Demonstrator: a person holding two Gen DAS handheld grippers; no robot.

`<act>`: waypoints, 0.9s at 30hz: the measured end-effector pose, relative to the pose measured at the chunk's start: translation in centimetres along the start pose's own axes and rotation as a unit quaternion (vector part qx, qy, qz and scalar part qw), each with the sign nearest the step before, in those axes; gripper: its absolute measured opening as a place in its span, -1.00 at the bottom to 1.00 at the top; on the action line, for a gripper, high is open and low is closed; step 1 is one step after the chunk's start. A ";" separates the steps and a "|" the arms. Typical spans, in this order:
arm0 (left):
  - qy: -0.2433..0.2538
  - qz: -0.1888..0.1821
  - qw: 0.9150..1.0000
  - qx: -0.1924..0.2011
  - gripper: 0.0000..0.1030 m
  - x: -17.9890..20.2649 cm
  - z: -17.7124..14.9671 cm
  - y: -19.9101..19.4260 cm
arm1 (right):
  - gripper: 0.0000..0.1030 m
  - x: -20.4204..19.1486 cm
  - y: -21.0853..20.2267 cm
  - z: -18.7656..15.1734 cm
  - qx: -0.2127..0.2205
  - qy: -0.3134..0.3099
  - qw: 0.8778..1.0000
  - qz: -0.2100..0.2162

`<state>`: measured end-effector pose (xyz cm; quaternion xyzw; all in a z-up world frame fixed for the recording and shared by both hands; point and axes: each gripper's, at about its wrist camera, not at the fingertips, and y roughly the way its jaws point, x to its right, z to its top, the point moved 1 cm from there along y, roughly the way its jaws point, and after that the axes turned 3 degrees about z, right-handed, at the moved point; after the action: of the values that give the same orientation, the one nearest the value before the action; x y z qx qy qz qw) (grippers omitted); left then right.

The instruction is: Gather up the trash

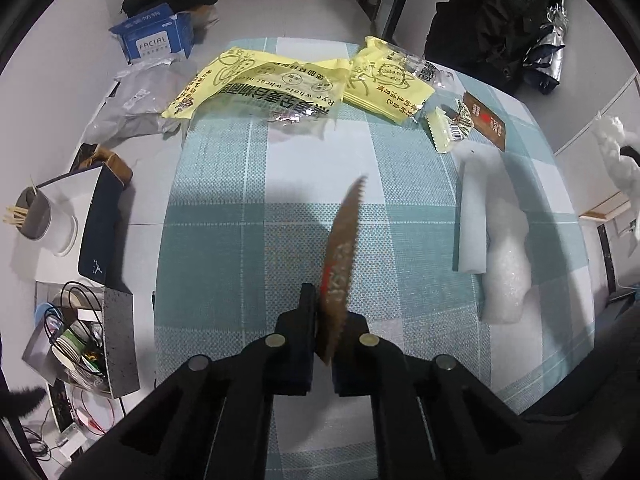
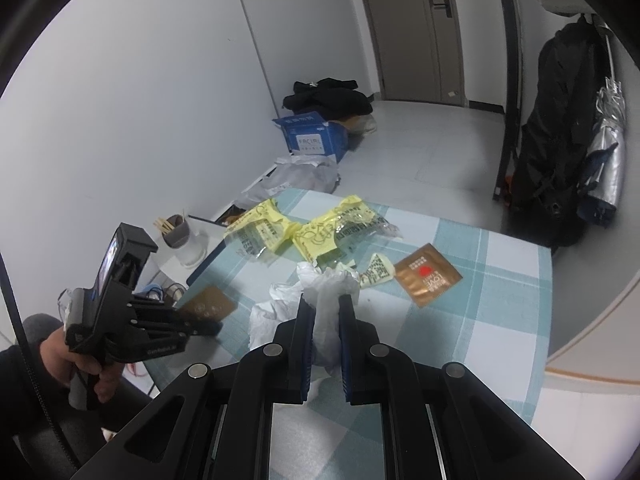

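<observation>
Left hand-held gripper clamped on brown sachet, right hand-held gripper pinching crumpled white tissue

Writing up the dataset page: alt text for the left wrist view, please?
The left gripper is shut on a brown wrapper, held edge-on above a table with a teal-and-white checked cloth. Farther off on the cloth lie yellow bread bags, another brown wrapper and white foam pieces.

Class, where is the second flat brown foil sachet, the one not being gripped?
In the right wrist view, the flat brown foil sachet lies on the checked tablecloth, right of the small yellow wrapper scrap.
</observation>
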<state>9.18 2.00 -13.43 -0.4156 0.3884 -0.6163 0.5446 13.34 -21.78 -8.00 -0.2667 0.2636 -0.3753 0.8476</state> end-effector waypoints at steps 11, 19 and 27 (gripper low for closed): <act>-0.010 -0.007 1.000 0.029 -0.99 -0.1 -0.1 -1.6 | -0.80 -0.1 0.1 -0.2 -0.003 0.006 1.000 -0.003; -0.009 -0.007 0.999 0.053 -1.00 0.4 -0.1 -3.0 | -0.80 -0.2 -0.3 -0.5 -0.001 0.013 1.000 -0.005; -0.004 -0.012 0.996 0.091 -1.00 1.3 -0.1 -5.7 | -0.80 -0.1 -1.0 -0.8 0.003 0.026 1.000 -0.007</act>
<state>7.02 1.29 -8.08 -0.3713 0.3242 -0.6538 0.5742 12.24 -22.48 -7.91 -0.2560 0.2829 -0.3885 0.8387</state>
